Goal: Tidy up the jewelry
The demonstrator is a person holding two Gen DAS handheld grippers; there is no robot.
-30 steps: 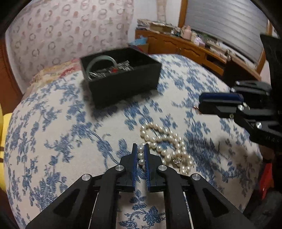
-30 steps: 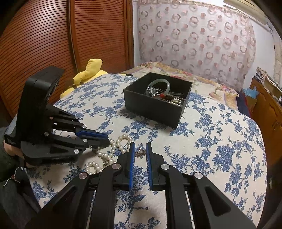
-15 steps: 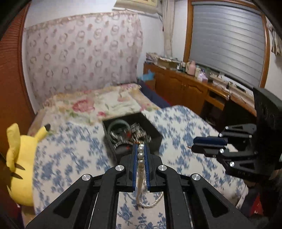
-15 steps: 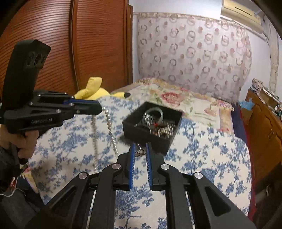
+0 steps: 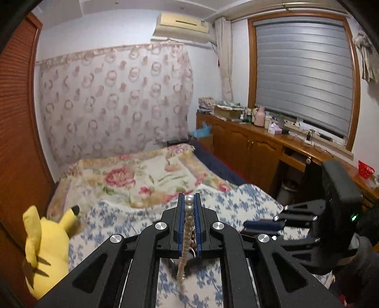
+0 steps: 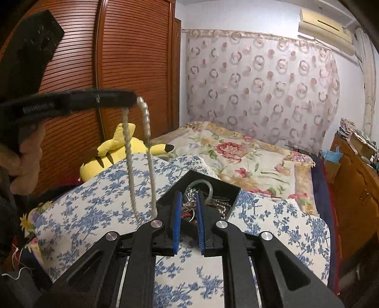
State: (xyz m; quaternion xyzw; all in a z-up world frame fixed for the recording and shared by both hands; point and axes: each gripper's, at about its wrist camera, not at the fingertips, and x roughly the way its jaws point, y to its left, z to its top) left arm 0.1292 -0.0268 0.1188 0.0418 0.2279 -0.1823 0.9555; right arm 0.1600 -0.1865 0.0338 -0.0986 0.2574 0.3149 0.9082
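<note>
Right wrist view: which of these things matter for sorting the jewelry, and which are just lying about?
In play:
- pearl necklace, hanging from the left gripper
- small metal piece clamped in the right gripper
- black jewelry box with a green bangle

Lying about:
- yellow plush toy
- floral blanket
- air conditioner

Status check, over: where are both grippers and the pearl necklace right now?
Left gripper shut on pearl necklace, hanging clear of bed. Right gripper pinching small clasp over black box. Nothing in the way.
</note>
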